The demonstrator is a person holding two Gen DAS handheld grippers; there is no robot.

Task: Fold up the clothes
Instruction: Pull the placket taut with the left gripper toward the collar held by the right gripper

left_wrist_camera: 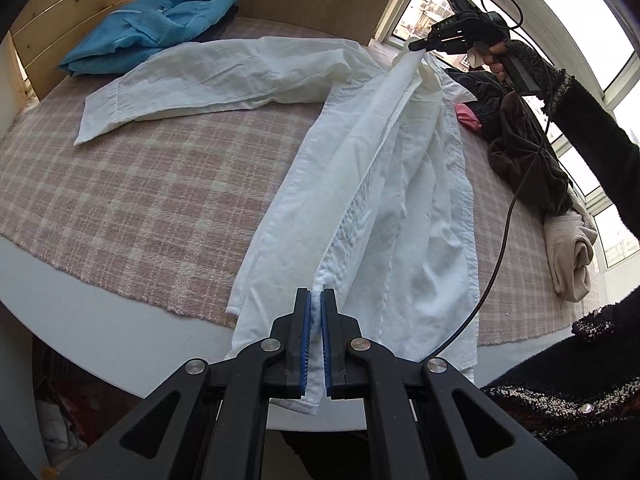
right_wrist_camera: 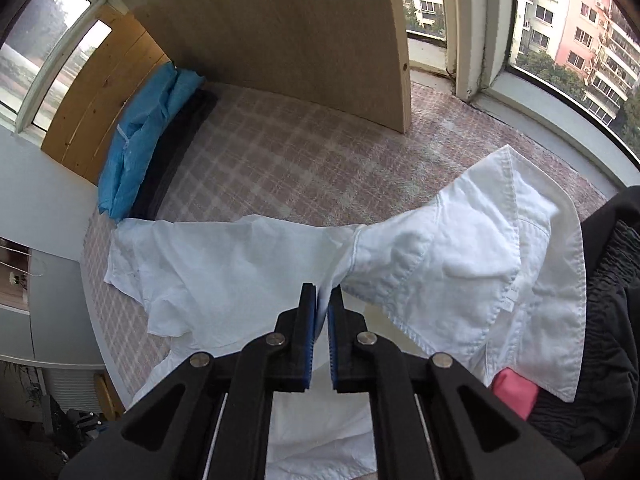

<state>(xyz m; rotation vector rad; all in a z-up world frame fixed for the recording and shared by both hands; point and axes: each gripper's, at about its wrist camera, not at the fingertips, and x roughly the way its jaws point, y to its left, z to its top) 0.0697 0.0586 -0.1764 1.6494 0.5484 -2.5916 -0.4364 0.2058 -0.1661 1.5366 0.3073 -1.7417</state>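
Left gripper (left_wrist_camera: 315, 300) was clamped on the hem end of the white shirt (left_wrist_camera: 400, 200), near the front edge of the table, while the right gripper (right_wrist_camera: 322, 300) pinched it up by the collar, at the shoulder. So the shirt hung stretched between the 2, body gathered into a long strip over the pink plaid cloth (left_wrist_camera: 140, 200), 1 sleeve (left_wrist_camera: 224, 80) trailing flat toward the blue garment (left_wrist_camera: 152, 28). Looked like the spread-out step before any real fold. Next move probably needed both ends lowered together, pulled taut, so the body landed flat, well clear of the dark clothes pile (left_wrist_camera: 516, 136).
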